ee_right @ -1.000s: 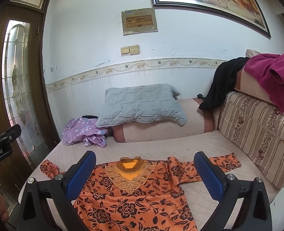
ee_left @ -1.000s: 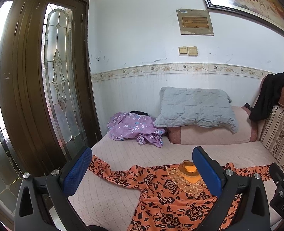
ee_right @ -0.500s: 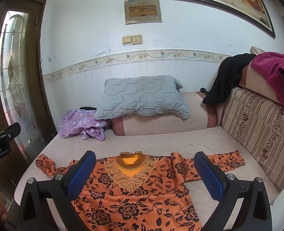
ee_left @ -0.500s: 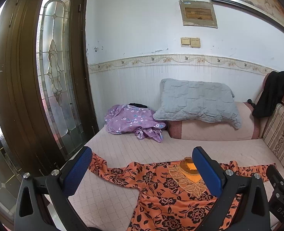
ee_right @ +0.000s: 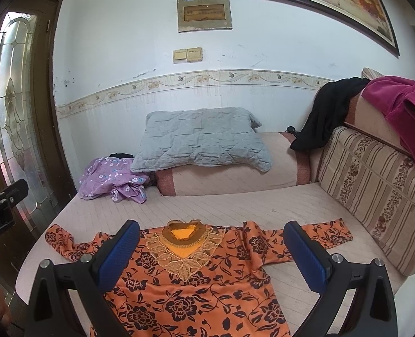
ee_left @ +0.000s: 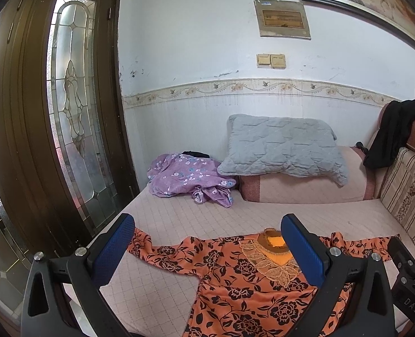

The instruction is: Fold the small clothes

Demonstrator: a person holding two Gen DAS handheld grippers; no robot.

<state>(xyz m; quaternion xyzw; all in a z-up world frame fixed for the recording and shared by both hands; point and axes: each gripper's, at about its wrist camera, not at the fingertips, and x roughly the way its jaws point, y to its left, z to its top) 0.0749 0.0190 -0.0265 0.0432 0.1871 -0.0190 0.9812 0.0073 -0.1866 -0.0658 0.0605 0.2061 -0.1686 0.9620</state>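
You cannot see the lower hem of the orange blouse: the bottom edge of both views cuts it off. In the left wrist view, the right finger of your left gripper covers part of the blouse collar. The writing on the wall plaque above the blouse is too small to read. The framed painting beside it is cut by the top edge.

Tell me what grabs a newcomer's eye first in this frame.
The orange floral blouse spread flat on the daybed, sleeves out, right under both open grippers, left and right. Behind it a grey pillow leans on the bolster, with a crumpled purple garment beside it.
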